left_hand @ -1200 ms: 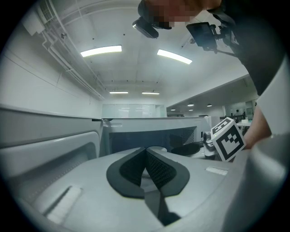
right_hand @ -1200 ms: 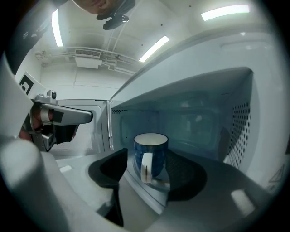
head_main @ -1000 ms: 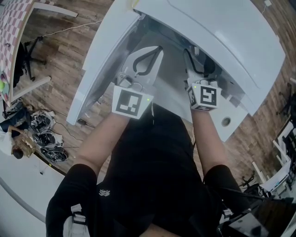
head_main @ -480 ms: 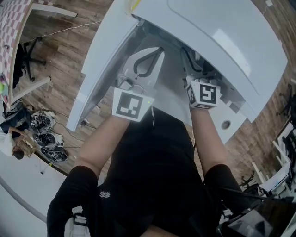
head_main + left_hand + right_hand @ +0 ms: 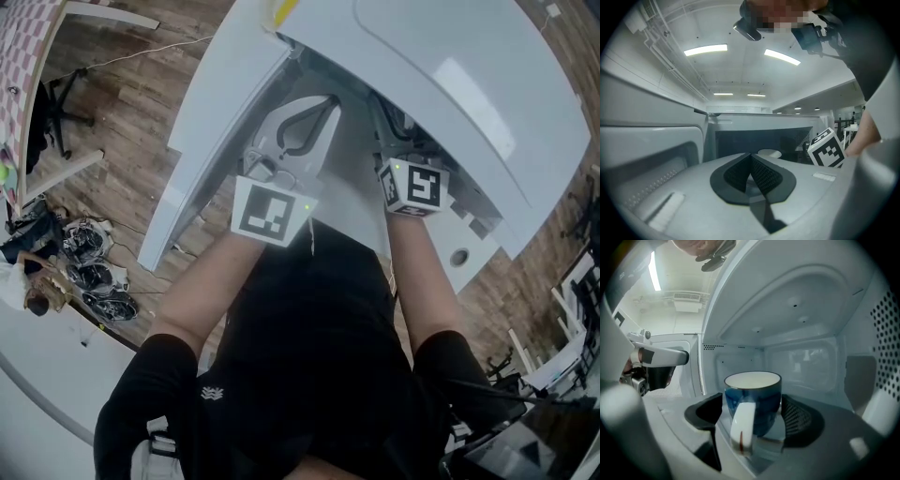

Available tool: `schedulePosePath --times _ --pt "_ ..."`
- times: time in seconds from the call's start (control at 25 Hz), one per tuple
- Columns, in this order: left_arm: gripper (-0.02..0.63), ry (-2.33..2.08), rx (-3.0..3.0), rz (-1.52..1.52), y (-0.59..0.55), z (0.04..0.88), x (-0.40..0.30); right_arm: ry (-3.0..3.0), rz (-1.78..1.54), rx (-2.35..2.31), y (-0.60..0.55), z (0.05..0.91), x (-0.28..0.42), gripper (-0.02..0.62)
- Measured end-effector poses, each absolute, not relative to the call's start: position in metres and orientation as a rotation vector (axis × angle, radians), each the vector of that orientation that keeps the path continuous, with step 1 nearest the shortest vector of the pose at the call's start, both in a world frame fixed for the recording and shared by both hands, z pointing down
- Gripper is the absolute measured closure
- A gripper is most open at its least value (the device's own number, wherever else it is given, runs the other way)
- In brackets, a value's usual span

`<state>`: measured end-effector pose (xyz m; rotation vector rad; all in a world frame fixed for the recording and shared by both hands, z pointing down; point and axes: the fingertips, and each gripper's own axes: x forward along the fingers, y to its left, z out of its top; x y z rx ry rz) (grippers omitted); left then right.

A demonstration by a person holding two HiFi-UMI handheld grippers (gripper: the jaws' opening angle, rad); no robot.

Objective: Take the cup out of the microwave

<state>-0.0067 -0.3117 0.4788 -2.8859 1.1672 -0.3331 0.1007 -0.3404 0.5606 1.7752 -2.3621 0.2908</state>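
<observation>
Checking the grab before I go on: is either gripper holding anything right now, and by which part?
Nothing is held. The blue cup stands between the right gripper's opening fingers, not gripped; the left gripper is shut and empty.

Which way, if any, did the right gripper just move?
Yes: the right gripper went deeper into the white microwave, away from its round grey front mark, jaws opening around the blue ceramic cup.

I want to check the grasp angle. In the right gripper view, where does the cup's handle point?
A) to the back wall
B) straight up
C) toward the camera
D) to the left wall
C: the white handle of the cup faces the camera; the cup stands between the opening jaws of the right gripper.
</observation>
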Motion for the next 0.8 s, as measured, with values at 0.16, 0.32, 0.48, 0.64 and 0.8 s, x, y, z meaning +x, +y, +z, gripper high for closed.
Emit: schedulePosePath --times 0.16,0.32,0.48,0.64,0.8 --pt "0.603 1.179 -2.893 -0.345 -0.314 0.481 -0.009 -2.345 0.275 1.794 -0.345 0.564 0.101 0.210" --pt "0.603 1.185 -2.891 -0.329 -0.316 0.479 -0.009 -2.330 0.263 1.809 -0.349 0.567 0.102 0.211" --pt "0.603 1.193 -2.907 -0.334 -0.315 0.480 -0.008 -2.319 0.260 1.819 -0.351 0.567 0.103 0.210" --pt "0.603 1.183 -2.923 -0.340 -0.311 0.481 -0.003 -2.301 0.287 1.819 -0.353 0.568 0.102 0.210" --pt "0.603 1.170 -2.923 -0.333 -0.311 0.479 0.001 -2.284 0.289 1.787 -0.353 0.571 0.102 0.213"
